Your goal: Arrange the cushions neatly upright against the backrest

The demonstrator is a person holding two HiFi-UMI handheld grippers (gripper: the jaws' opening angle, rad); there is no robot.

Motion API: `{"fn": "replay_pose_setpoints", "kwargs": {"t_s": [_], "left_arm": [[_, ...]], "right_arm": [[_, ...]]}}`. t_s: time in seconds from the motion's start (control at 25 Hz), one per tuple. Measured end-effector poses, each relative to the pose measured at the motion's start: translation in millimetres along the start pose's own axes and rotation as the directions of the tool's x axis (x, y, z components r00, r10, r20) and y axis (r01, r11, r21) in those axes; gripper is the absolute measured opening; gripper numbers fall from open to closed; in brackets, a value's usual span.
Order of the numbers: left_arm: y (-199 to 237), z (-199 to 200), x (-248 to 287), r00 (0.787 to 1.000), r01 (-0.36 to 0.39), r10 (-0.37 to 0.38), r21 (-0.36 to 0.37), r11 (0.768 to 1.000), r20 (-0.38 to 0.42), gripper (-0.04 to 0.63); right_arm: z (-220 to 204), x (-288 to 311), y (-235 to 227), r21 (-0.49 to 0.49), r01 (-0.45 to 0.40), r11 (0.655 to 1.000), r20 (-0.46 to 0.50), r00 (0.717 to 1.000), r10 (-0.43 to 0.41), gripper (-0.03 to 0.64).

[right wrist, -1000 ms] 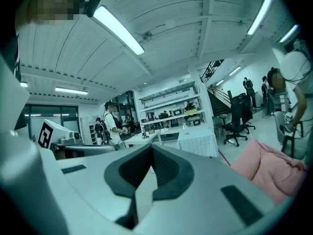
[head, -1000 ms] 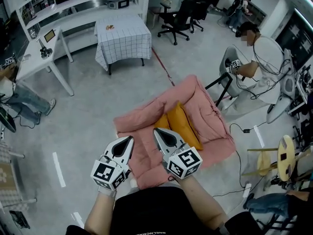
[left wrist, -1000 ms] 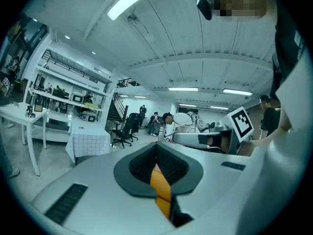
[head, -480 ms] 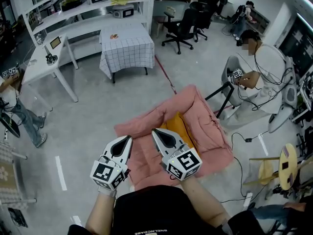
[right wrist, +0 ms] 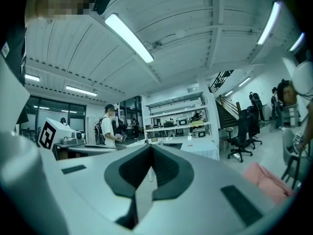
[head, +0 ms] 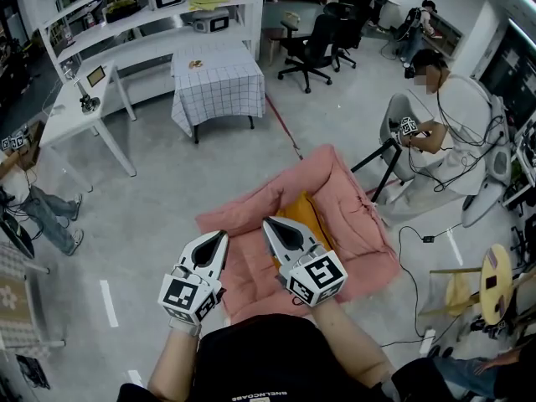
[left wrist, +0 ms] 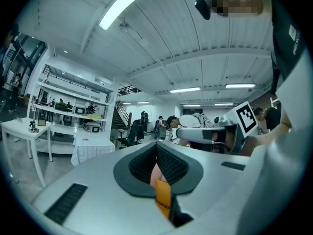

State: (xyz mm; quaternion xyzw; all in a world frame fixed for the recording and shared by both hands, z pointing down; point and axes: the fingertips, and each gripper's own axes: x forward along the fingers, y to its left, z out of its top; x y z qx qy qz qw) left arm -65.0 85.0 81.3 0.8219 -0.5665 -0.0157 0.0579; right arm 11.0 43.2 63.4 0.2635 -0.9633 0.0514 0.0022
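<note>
A pink floor sofa (head: 343,187) lies on the grey floor, its padded backrest along the far right side. Orange cushions (head: 300,211) lie on its seat, leaning toward the backrest. My left gripper (head: 221,237) hovers shut over the sofa's near left corner. My right gripper (head: 268,224) is shut too, just above the near end of the cushions, partly hiding them. In the left gripper view, that gripper (left wrist: 156,146) is empty, with the orange cushion (left wrist: 163,199) and pink sofa (left wrist: 155,173) showing below it. The right gripper (right wrist: 150,148) is empty; the sofa (right wrist: 266,180) lies at lower right.
A table with a checked cloth (head: 216,78) and a white desk (head: 79,111) stand beyond the sofa, with shelves behind. A seated person (head: 435,115) and a black stand (head: 381,162) are close to the backrest. Office chairs (head: 314,48), a wooden stool (head: 490,275) and floor cables are around.
The head view has lifted slightly, so sofa and tables sit a little lower in the picture. Both grippers stay shut, side by side, in nearly the same place.
</note>
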Motion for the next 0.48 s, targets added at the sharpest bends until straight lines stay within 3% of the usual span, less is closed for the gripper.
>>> {"fn": "replay_pose_setpoints", "kwargs": {"t_s": [0.48], "left_arm": [[-8,-5,-9,1.0,0.022,-0.021,-0.077,0.997,0.005,0.012]], "right_arm": [[-9,-16,0,0.035,0.021,0.999,-0.011,1.0,-0.02,0.008]]}}
